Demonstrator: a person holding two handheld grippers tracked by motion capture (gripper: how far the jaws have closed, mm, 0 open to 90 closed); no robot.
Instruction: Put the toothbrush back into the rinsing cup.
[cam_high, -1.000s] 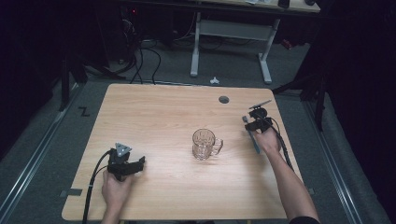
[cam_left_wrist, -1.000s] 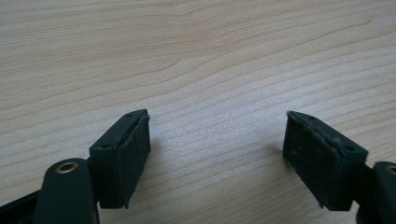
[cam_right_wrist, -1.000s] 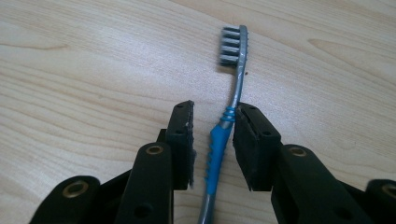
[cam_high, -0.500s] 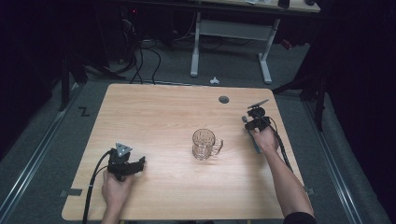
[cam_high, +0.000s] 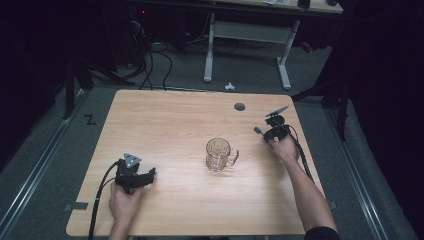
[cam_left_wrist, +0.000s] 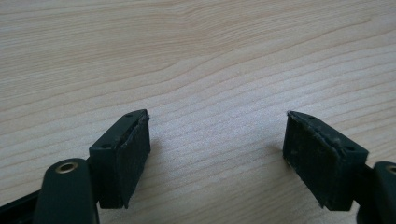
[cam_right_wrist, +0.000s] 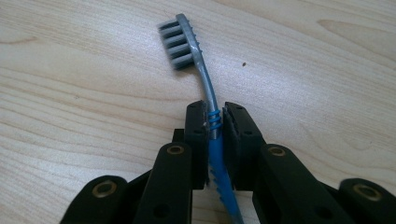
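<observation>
Evidently the right gripper (cam_high: 272, 131), at the table's (cam_high: 170, 125) right edge, pinches a toothbrush (cam_right_wrist: 205, 88) by its blue-ribbed neck, grey bristle head jutting out beyond the jaws. The glass mug (cam_high: 220, 155) stands mid-table, to the left and slightly nearer than that gripper, handle turned right toward it; I judge the right hand best placed to reach it. The left gripper (cam_left_wrist: 217, 154) rests near-left, jaws spread over bare wood. Only the right gripper view resolves the brush clearly; the high view alone gives the mug.
</observation>
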